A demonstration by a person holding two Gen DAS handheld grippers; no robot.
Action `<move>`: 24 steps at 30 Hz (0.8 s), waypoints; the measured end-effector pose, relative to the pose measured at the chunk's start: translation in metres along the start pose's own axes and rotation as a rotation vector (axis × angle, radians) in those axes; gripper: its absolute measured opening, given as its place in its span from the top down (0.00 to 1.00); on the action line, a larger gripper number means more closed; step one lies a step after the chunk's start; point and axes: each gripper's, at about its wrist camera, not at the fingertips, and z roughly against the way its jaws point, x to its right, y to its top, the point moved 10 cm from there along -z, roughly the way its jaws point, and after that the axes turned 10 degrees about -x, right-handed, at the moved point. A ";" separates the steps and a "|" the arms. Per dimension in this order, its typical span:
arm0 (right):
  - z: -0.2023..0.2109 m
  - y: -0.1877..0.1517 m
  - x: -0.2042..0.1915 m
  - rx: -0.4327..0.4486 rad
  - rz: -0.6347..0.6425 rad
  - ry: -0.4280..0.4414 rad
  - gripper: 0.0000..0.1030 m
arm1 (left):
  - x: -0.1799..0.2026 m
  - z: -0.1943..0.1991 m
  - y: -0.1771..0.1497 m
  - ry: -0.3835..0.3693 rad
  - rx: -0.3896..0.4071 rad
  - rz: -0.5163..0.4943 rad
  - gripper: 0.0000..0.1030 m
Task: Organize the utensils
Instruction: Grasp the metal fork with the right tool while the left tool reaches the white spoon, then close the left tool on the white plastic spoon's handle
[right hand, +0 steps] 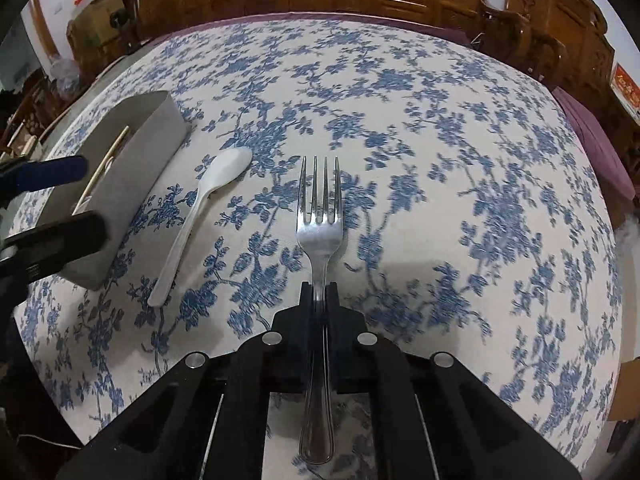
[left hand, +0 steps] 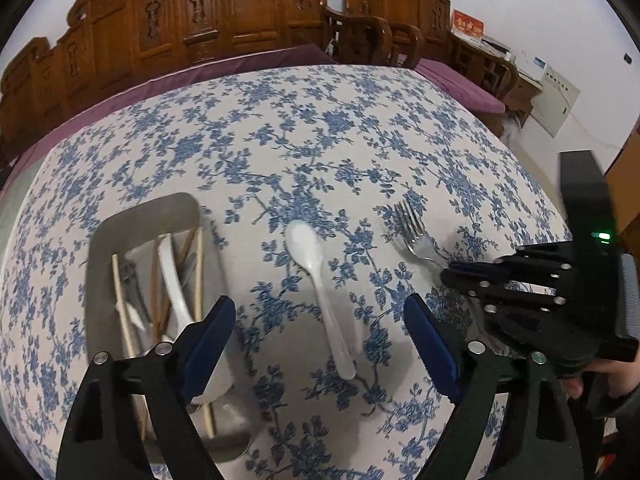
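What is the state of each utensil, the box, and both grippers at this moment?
Silver metal fork: clamped by its handle.
White plastic spoon: lying loose on the tablecloth.
Grey rectangular box: holds chopsticks and other utensils.
Left gripper: open, above the spoon.
Right gripper: shut on the fork.

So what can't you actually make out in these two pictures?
- Gray tray contents: left wrist view, tangled and partly behind the left gripper.
- Fork handle middle: right wrist view, covered by the shut right gripper.
- Red wall sign: too small to read.
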 end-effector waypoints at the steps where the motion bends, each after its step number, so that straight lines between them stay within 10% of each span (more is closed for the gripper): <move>1: 0.002 -0.002 0.002 0.004 -0.002 0.001 0.92 | 0.002 -0.004 0.001 0.003 -0.007 -0.004 0.25; 24: 0.026 -0.013 0.011 0.056 -0.028 0.045 0.92 | -0.001 -0.072 0.005 0.066 -0.152 0.019 0.75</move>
